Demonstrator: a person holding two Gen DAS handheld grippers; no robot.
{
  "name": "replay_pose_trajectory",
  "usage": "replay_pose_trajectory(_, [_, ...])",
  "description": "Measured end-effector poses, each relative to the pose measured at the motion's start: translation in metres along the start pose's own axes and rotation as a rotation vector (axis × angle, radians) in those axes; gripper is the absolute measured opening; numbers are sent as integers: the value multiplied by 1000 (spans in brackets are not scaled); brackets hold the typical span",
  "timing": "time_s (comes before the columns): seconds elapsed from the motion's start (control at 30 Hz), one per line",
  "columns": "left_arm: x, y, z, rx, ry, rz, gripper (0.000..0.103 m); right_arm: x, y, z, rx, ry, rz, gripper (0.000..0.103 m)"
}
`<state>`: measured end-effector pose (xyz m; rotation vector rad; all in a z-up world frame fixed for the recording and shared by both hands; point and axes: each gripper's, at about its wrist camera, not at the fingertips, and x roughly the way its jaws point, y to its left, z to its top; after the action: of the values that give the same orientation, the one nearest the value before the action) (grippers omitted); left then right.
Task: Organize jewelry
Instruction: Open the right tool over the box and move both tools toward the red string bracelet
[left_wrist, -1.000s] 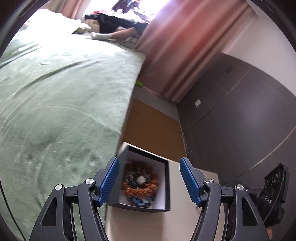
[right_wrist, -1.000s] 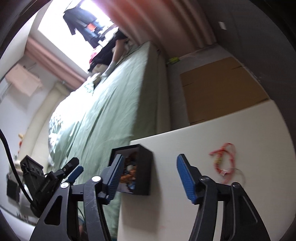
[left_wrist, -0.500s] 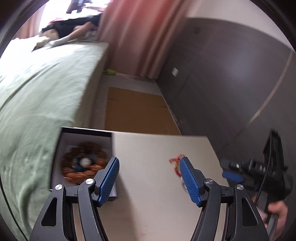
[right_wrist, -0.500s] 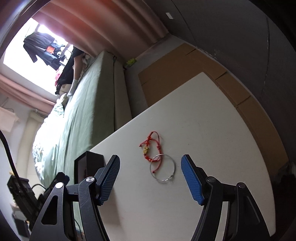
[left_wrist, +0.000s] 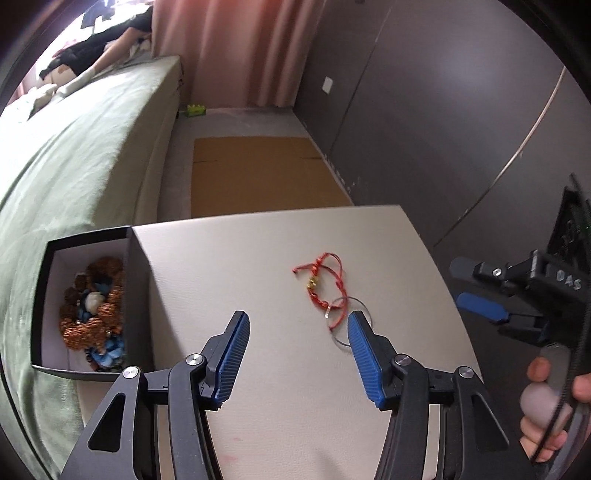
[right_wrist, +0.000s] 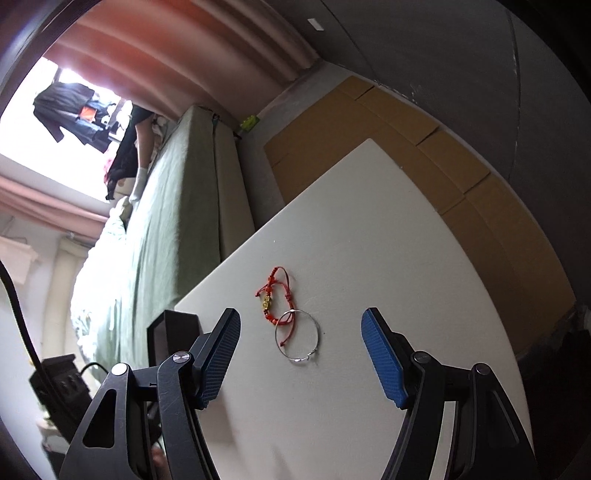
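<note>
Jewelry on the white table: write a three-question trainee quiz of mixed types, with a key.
1. True or false: the red cord bracelet overlaps the silver bangle.
2. Where does the black box holding beaded jewelry stand? A) table middle B) table edge next to the green bed C) floor
3. Fill in: nothing lies between the pads of the right gripper; its jaws are ____.

Key: 1 true; 2 B; 3 open

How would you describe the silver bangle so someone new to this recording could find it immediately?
Start at the white tabletop, with the black open jewelry box at one edge. Out in the open lies a thin silver wire bangle, overlapped by a red cord bracelet with a gold charm; the bangle is plain bare metal.
</note>
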<state>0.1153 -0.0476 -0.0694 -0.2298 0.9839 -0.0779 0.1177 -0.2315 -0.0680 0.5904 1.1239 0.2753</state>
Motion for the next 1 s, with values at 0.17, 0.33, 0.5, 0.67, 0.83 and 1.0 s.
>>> replay_pose_trajectory(0.17, [15, -25, 1, 44, 36, 12, 57, -9, -13, 2, 35, -5, -1, 69])
replay_pose_trajectory(0.33, [26, -41, -2, 72, 66, 12, 57, -16, -29, 3, 71, -7, 10, 69])
replay_pose_trajectory(0.5, [35, -59, -4, 147, 84, -12, 46, -28, -45, 8, 110, -22, 33, 69])
replay_pose_trajectory(0.67, [51, -73, -10, 235, 122, 1, 41, -38, -61, 14, 143, -42, 36, 69])
replay_pose_trajectory(0.83, [65, -74, -13, 259, 153, 10, 33, -48, -70, 15, 157, -57, 34, 69])
replay_pose_trajectory(1.0, [75, -81, -15, 293, 179, 11, 33, -49, -70, 15, 151, -48, 39, 69])
